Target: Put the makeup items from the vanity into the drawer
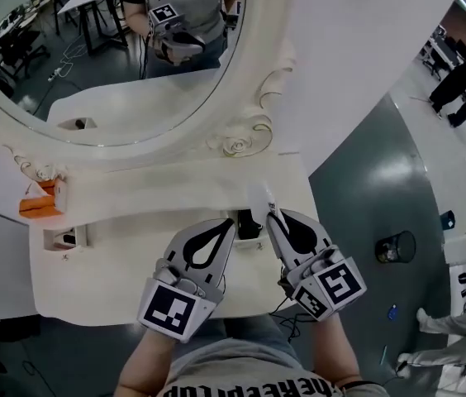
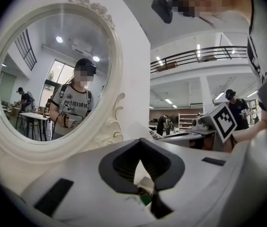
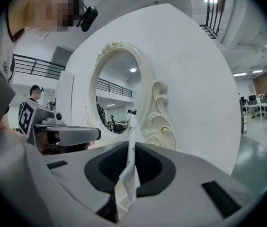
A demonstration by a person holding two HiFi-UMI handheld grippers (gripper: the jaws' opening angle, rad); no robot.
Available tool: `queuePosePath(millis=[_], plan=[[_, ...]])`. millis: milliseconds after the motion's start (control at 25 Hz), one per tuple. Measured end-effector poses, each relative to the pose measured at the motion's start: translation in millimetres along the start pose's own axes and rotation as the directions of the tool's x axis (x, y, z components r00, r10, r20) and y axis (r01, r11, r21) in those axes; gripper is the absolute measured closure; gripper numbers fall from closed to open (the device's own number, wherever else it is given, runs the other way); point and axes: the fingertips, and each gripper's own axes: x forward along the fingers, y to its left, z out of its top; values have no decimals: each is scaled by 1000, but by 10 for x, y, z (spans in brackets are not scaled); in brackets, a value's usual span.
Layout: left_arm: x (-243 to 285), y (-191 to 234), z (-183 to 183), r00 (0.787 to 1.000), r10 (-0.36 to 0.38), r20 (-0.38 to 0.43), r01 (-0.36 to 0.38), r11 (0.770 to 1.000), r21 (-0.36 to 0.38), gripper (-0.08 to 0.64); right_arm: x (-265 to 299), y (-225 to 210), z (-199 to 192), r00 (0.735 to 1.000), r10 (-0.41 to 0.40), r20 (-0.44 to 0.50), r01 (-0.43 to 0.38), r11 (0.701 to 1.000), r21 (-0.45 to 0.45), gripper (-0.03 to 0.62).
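My right gripper (image 1: 271, 214) (image 3: 131, 144) is shut on a thin white sachet (image 1: 263, 195) (image 3: 133, 126), which stands up from between its tips over the white vanity top (image 1: 117, 279). My left gripper (image 1: 233, 220) (image 2: 140, 142) sits close beside it with its tips together and nothing between them. A small dark item (image 1: 248, 226) lies on the vanity between the two grippers. Through the left jaws' hollow shows a small green and white thing (image 2: 147, 187); I cannot tell what it is. A small open white drawer (image 1: 64, 238) with a dark thing in it sits at the vanity's left.
An ornate oval mirror (image 1: 109, 56) rises at the back of the vanity and reflects the person. An orange box (image 1: 39, 203) stands at the far left beside the mirror frame. To the right the floor drops away, with a black bin (image 1: 394, 246) and people further off.
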Motion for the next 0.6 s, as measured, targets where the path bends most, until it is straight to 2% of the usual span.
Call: queuePosePath(millis=[600], plan=[[-11,92,-73,985,171,6,-171,985,-31,546,258,-141,-346,982,151,-118,-160,985,-70,538]])
